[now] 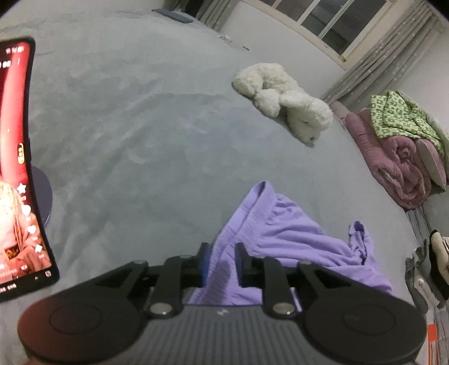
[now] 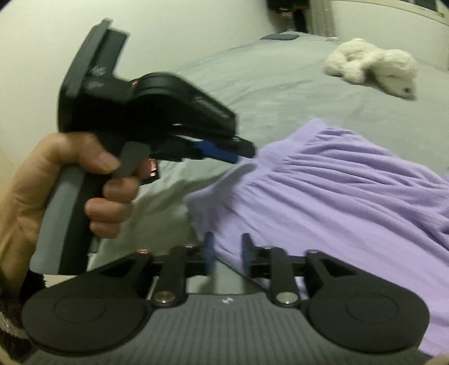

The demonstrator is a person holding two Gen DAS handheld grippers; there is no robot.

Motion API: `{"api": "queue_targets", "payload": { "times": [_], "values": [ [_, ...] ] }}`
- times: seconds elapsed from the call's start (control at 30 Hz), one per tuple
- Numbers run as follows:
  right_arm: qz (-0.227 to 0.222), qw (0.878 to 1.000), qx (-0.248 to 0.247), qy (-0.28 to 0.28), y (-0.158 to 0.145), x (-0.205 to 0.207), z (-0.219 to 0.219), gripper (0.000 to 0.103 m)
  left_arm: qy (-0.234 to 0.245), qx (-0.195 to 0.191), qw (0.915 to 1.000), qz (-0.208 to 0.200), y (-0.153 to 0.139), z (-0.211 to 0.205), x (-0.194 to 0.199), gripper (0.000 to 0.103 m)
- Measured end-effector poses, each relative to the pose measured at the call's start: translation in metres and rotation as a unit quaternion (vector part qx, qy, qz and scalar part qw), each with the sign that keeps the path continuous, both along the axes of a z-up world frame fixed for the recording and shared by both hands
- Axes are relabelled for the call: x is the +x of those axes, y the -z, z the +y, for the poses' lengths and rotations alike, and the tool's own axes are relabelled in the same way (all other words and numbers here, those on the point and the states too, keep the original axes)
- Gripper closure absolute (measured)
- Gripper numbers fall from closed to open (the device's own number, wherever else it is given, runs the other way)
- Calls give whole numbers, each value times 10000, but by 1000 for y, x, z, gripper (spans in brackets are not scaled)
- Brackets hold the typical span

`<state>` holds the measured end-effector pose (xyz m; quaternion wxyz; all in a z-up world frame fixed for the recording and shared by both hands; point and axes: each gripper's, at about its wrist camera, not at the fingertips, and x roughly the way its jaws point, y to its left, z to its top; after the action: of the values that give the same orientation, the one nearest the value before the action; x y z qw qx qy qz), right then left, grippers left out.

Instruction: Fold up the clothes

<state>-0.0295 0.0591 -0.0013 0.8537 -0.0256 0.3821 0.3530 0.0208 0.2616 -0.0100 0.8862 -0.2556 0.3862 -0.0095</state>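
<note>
A lilac garment (image 1: 280,238) with a gathered waistband lies crumpled on the grey bed (image 1: 140,126). In the left wrist view a fold of it runs up between the fingers of my left gripper (image 1: 223,258), which is shut on it. The right wrist view shows the same garment (image 2: 336,196) spread to the right. There my left gripper (image 2: 248,148), held by a hand (image 2: 56,182), meets the raised waistband edge. My right gripper (image 2: 228,252) stands at the garment's near left corner, its jaws narrowly apart with cloth between them.
A white plush toy (image 1: 283,98) lies further back on the bed. At the right edge sits a rolled pink quilt (image 1: 398,168) with a green patterned garment (image 1: 393,115) on top. A lit phone (image 1: 16,168) stands at the left. A window (image 1: 336,22) is behind.
</note>
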Motion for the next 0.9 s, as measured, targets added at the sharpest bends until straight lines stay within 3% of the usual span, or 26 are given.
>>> {"api": "queue_targets", "payload": {
  "times": [0.53,0.9],
  "values": [
    [-50,9885,-315,1476,-5,-22,-128,69,954,447,9941,-243,-13,-84,-23,75],
    [-48,9724,-748,2211,1,-43,-208,62,2009,793,9759,-306,-7,-162,-32,68]
  ]
}}
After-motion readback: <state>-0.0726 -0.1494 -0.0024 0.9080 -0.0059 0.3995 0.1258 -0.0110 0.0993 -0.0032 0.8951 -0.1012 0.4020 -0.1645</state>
